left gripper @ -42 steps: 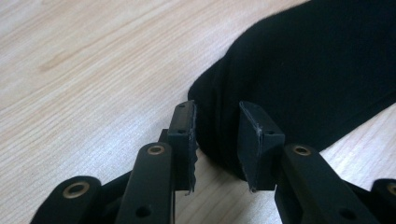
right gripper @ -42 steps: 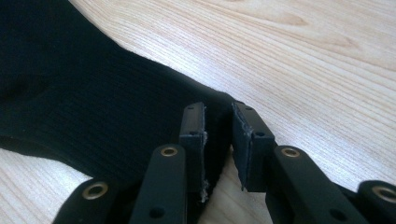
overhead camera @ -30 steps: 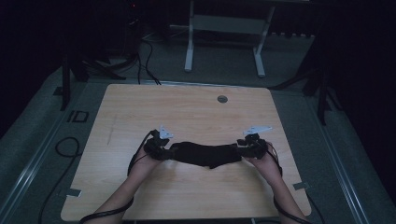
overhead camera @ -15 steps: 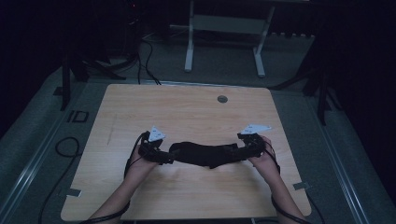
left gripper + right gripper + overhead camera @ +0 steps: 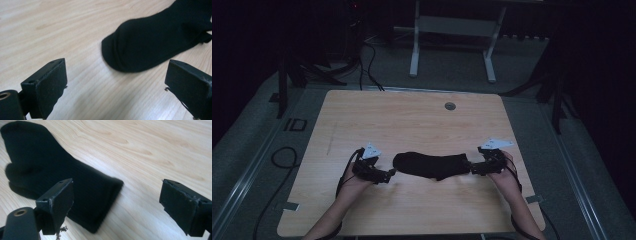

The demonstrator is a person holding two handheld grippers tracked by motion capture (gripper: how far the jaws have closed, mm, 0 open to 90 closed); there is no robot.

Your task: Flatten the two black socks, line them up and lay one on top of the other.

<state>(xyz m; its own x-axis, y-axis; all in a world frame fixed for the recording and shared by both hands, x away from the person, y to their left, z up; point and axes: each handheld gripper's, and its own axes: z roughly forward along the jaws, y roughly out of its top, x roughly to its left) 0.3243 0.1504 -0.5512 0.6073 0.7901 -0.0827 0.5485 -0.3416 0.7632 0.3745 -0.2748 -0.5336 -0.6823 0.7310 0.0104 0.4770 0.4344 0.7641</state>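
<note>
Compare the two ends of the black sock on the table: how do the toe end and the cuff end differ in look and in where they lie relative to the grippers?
The sock's toe end is rounded and closed; the cuff end is cut straight, with a ribbed band. The toe end lies ahead of the left gripper, clear of its open jaws; the cuff end reaches partly behind one jaw of the open right gripper. Both lie flat on the wooden table, unheld.

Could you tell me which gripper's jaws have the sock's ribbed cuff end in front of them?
The right gripper: the black sock shows its cuff there; the left gripper faces the rounded toe.
</note>
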